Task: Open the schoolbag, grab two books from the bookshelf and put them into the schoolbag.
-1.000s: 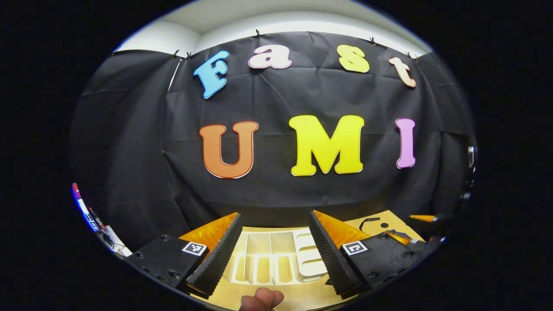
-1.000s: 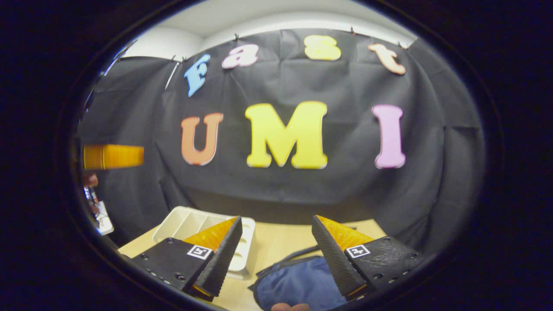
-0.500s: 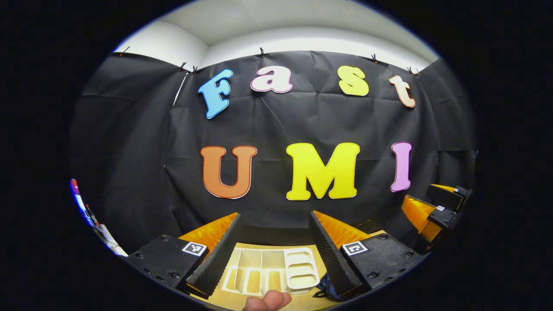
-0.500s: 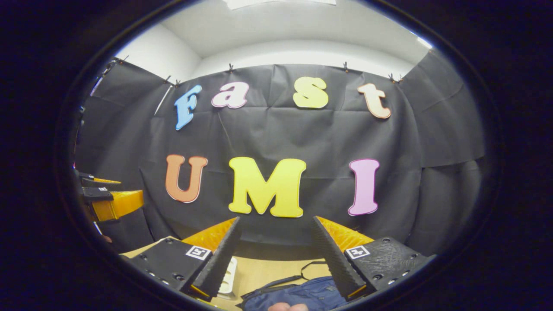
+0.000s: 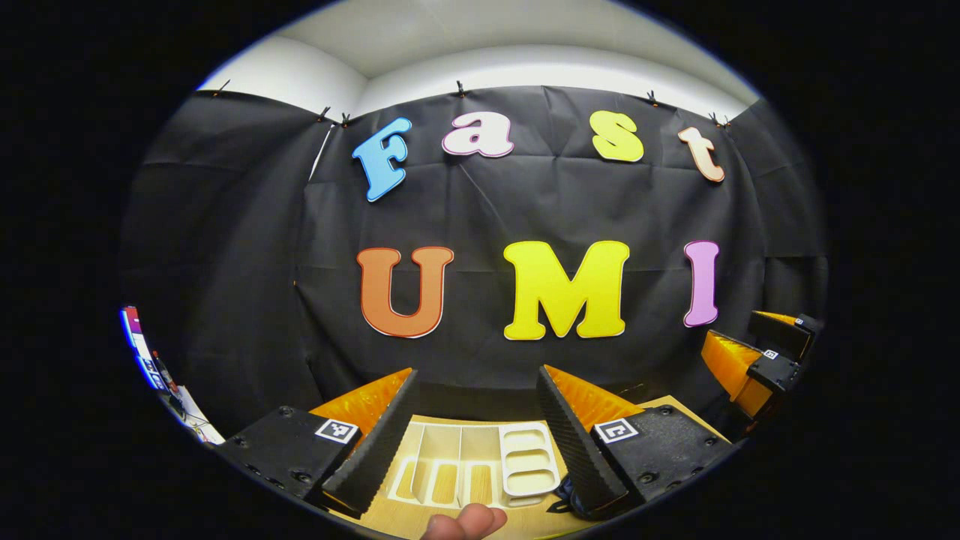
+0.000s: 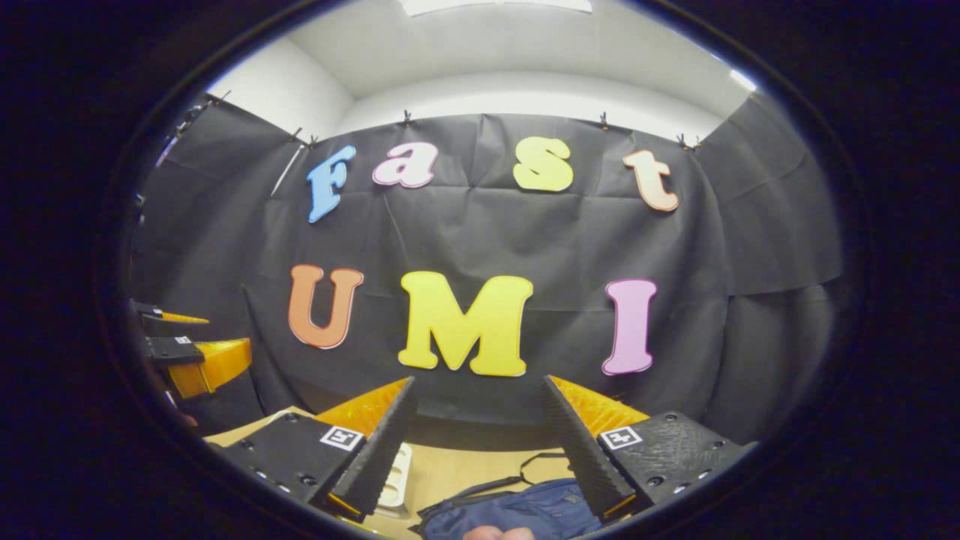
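Both grippers, left [image 5: 475, 427] and right [image 6: 480, 439], have barely shifted (jaws wide, empty); blue schoolbag [image 6: 525, 510] untouched.

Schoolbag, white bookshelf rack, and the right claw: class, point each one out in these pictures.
schoolbag [image 6: 525, 511]: right gripper view, on its blue top fabric.
white bookshelf rack [image 5: 480, 465]: left gripper view, on a divider.
right claw [image 6: 480, 435]: right gripper view, midway between its fingertips.

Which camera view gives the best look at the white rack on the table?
The left gripper view: the rack lies between the open left gripper's fingers, with its slots and side compartments visible; no books are visible in it. The right gripper view shows just a white edge of it beside a finger of the open right gripper.
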The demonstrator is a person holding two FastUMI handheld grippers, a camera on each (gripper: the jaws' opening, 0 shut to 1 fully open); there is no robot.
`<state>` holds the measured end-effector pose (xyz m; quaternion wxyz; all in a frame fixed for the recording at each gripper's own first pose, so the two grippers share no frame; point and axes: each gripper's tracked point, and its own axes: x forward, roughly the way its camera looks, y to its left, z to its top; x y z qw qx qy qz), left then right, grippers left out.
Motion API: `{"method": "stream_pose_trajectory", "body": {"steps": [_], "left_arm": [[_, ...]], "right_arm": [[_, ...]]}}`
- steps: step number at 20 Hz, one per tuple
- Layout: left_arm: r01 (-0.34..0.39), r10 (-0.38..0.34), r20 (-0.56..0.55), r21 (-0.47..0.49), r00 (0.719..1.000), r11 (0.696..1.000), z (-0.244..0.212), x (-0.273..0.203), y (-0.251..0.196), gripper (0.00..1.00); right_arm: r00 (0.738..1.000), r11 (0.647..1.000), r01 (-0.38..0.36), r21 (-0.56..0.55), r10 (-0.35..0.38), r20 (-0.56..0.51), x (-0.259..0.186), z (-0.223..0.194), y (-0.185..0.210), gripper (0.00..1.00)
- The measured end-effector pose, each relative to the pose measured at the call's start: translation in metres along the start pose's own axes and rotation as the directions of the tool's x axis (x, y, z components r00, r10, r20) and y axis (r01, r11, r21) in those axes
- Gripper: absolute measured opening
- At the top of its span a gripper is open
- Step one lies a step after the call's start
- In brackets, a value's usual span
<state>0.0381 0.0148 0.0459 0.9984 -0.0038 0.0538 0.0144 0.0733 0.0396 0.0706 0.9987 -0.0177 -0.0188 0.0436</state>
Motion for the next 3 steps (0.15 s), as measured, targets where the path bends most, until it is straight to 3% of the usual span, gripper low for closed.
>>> {"method": "stream_pose_trajectory", "body": {"steps": [1,3], "left_arm": [[0.002,-0.002,0.0,0.0,1.0,1.0,-0.0003,-0.0006,0.0004,0.94],[0.001,-0.001,-0.005,-0.004,1.0,1.0,-0.0021,-0.0017,0.001,0.98]], "right_arm": [[1.0,1.0,-0.002,-0.005,0.002,0.003,0.0004,0.0011,0.0025,0.99],[1.0,1.0,-0.006,-0.011,0.006,-0.003,0.0,0.0003,0.0053,0.98]]}}
